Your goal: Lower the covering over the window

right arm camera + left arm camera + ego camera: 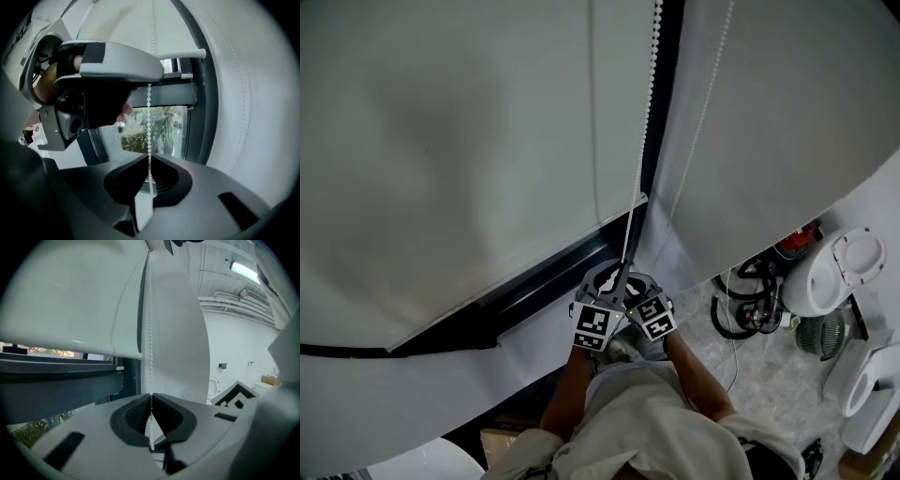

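A white bead chain (643, 141) hangs between two white roller blinds; the left blind (469, 141) ends at a bottom rail (525, 264) above the dark window frame (534, 295). Both grippers sit side by side low on the chain. My left gripper (612, 279) is shut on the chain (151, 333), which runs up from its closed tips (151, 401). Just below it, my right gripper (634, 284) is also shut on the chain (149, 117), pinched at its tips (149, 160). In the right gripper view the left gripper (112, 61) sits just above, with window glass (159, 126) behind.
The second blind (769, 122) hangs to the right of the chain. On the floor at the right lie white appliances (834, 272) and coiled black cables (748, 302). A cardboard box (502, 441) stands low by the wall. The person's forearms and torso fill the bottom centre.
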Tool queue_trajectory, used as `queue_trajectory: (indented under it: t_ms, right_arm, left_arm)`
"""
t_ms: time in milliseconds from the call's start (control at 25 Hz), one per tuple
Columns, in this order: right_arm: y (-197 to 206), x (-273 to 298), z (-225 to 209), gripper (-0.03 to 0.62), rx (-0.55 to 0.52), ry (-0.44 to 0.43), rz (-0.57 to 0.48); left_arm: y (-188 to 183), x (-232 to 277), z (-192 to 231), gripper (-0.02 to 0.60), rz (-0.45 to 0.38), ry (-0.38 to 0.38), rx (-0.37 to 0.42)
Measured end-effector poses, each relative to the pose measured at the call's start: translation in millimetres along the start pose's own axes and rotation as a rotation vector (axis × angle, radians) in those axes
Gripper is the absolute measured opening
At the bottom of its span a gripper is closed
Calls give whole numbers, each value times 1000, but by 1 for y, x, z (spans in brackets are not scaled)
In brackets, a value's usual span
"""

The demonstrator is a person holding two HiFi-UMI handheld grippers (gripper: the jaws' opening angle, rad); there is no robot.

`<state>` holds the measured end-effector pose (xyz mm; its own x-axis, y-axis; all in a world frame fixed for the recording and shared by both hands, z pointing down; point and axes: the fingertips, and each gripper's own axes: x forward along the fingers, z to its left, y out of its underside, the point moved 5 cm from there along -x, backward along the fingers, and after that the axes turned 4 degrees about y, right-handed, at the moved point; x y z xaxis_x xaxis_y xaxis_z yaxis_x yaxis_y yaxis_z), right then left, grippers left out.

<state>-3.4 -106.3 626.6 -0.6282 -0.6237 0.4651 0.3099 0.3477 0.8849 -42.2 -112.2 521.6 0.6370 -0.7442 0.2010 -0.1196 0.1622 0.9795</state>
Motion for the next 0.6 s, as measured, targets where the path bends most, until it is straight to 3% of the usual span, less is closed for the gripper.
queue_trajectory:
  t_ms: [320, 600]
  right_arm:
    - [-17, -24, 1, 100, -53, 27, -57]
    - [-49, -62, -4, 88, -49, 89, -165]
  left_arm:
    - [-11, -8, 1, 20, -49, -31, 1]
    - [-25, -27, 7, 55, -93, -54, 0]
